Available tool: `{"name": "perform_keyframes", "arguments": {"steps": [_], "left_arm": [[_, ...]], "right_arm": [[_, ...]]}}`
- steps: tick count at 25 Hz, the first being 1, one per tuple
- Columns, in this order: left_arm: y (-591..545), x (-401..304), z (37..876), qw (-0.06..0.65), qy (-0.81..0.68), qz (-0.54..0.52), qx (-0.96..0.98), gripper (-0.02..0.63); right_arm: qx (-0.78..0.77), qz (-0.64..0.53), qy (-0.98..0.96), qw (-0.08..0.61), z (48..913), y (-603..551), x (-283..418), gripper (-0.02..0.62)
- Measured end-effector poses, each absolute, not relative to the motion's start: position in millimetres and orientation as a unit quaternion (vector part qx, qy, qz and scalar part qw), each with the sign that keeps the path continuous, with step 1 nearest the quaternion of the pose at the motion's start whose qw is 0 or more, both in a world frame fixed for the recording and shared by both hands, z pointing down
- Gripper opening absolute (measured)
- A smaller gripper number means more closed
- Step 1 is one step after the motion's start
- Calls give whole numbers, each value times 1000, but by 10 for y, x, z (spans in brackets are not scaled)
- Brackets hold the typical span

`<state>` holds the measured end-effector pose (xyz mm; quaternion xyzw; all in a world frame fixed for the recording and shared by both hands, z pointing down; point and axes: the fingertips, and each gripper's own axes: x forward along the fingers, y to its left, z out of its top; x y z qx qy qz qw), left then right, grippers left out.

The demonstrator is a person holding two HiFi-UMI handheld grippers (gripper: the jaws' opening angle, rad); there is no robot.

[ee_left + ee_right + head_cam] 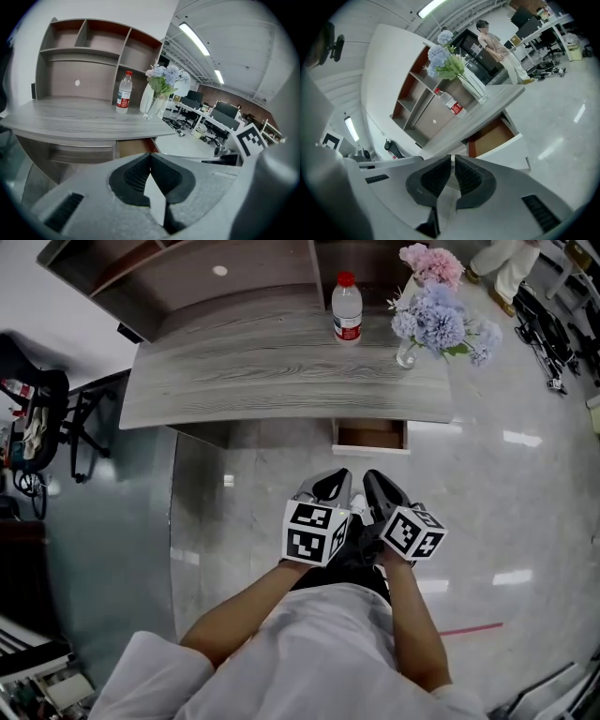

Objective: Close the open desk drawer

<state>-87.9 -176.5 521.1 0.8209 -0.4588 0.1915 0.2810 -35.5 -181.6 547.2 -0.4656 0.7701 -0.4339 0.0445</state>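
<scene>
Hanging open straight ahead of the jaw tips, the drawer (pixel 371 437) juts from under the counter (pixel 272 371) near its right end, white front panel facing the grippers and brown bottom in plain view. The left hand-held gripper (pixel 333 486) and right hand-held gripper (pixel 380 486) sit side by side, each with jaws pressed together, pad against pad. Beyond the drawer, on the counter top, a red-capped bottle (pixel 347 307) stands upright, and to its right a glass vase (pixel 407 354) holds blue and pink flowers. Pale floor (pixel 253 493) lies between the tips and the drawer front.
</scene>
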Motion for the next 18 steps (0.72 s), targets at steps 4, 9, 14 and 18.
{"name": "perform_keyframes", "arguments": {"steps": [4, 9, 14, 18], "left_arm": [[-1906, -907, 5300, 289, -462, 200, 814, 5], [-2050, -913, 5377, 296, -460, 212, 810, 6], [-2148, -909, 5448, 295, -457, 225, 809, 5], [-2201, -892, 5489, 298, -454, 229, 808, 5]], "right_arm": [[-473, -461, 748, 58, 5673, -1948, -259, 3], [-489, -506, 706, 80, 5981, -2076, -99, 3], [-493, -533, 678, 113, 6118, -2199, -82, 5], [-494, -548, 664, 118, 6216, -2239, -101, 14]]}}
